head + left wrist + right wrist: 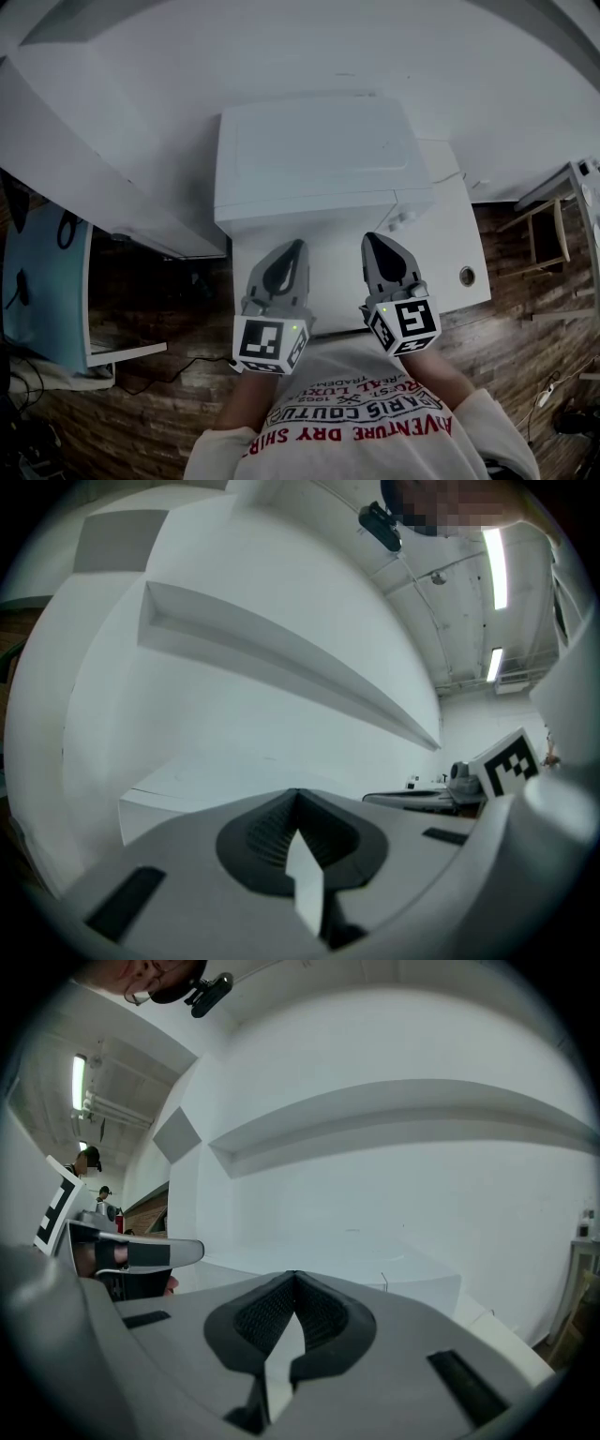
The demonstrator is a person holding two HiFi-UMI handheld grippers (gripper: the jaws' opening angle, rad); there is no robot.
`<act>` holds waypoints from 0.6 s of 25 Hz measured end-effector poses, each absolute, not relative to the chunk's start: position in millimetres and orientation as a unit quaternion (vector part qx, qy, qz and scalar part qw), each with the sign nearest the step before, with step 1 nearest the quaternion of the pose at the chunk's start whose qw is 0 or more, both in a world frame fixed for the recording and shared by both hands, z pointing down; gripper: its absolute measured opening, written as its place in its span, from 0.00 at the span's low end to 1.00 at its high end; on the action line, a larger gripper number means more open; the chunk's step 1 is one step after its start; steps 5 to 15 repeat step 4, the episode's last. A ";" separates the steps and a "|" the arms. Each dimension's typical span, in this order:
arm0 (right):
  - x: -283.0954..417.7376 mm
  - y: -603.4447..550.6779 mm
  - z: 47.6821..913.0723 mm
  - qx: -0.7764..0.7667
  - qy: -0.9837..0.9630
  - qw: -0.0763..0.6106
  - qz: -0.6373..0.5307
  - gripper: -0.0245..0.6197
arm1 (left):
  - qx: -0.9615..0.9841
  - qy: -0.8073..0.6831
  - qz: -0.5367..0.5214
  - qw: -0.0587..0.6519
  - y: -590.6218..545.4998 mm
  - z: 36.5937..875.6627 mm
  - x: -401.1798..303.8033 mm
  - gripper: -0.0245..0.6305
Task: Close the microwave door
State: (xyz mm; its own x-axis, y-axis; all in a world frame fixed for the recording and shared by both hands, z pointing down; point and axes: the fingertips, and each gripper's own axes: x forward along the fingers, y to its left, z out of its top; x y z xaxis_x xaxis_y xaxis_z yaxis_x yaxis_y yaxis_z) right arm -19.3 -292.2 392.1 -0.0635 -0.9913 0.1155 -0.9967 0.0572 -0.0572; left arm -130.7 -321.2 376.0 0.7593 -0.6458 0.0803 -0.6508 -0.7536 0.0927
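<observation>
A white microwave [319, 159] stands on a white table [459, 234], seen from above. Its control knobs [403, 218] show at the front right. The door looks flush with the front, though the face itself is hidden from this angle. My left gripper [295, 246] and right gripper [370, 239] are held side by side just in front of the microwave, tips pointing at it and not touching it. Both are shut with nothing between the jaws. In the left gripper view the left gripper [296, 794] faces the microwave's white top [216, 780]. In the right gripper view the right gripper [295, 1277] does the same.
A round cable hole [467, 276] sits in the table at the right. A wooden chair [544, 230] stands further right on the wooden floor. A light blue desk [47, 281] is at the left, with cables [178, 366] below. A white wall shelf [281, 658] runs above the microwave.
</observation>
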 end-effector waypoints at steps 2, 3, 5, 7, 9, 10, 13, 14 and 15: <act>-18.3 -292.3 393.3 0.686 -0.724 0.023 0.064 0.06 | 0.936 -0.346 0.022 0.058 -321.5 376.8 -131.2 0.04; -18.1 -292.2 393.8 0.687 -0.723 0.024 0.065 0.06 | 0.936 -0.347 0.023 0.059 -321.6 377.2 -131.7 0.04; -18.0 -292.0 394.2 0.687 -0.723 0.024 0.066 0.06 | 0.936 -0.347 0.023 0.060 -321.7 377.5 -132.3 0.04; -18.0 -292.0 394.2 0.687 -0.723 0.024 0.066 0.06 | 0.936 -0.347 0.023 0.060 -321.7 377.5 -132.3 0.04; -18.0 -292.0 394.2 0.687 -0.723 0.024 0.066 0.06 | 0.936 -0.347 0.023 0.060 -321.7 377.5 -132.3 0.04; -18.0 -292.0 394.2 0.687 -0.723 0.024 0.066 0.06 | 0.936 -0.347 0.023 0.060 -321.7 377.5 -132.3 0.04; -18.0 -292.0 394.2 0.687 -0.723 0.024 0.066 0.06 | 0.936 -0.347 0.023 0.060 -321.7 377.5 -132.3 0.04; -18.0 -292.0 394.2 0.687 -0.723 0.024 0.066 0.06 | 0.936 -0.347 0.023 0.060 -321.7 377.5 -132.3 0.04; -18.0 -292.0 394.2 0.687 -0.723 0.024 0.066 0.06 | 0.936 -0.347 0.023 0.060 -321.7 377.5 -132.3 0.04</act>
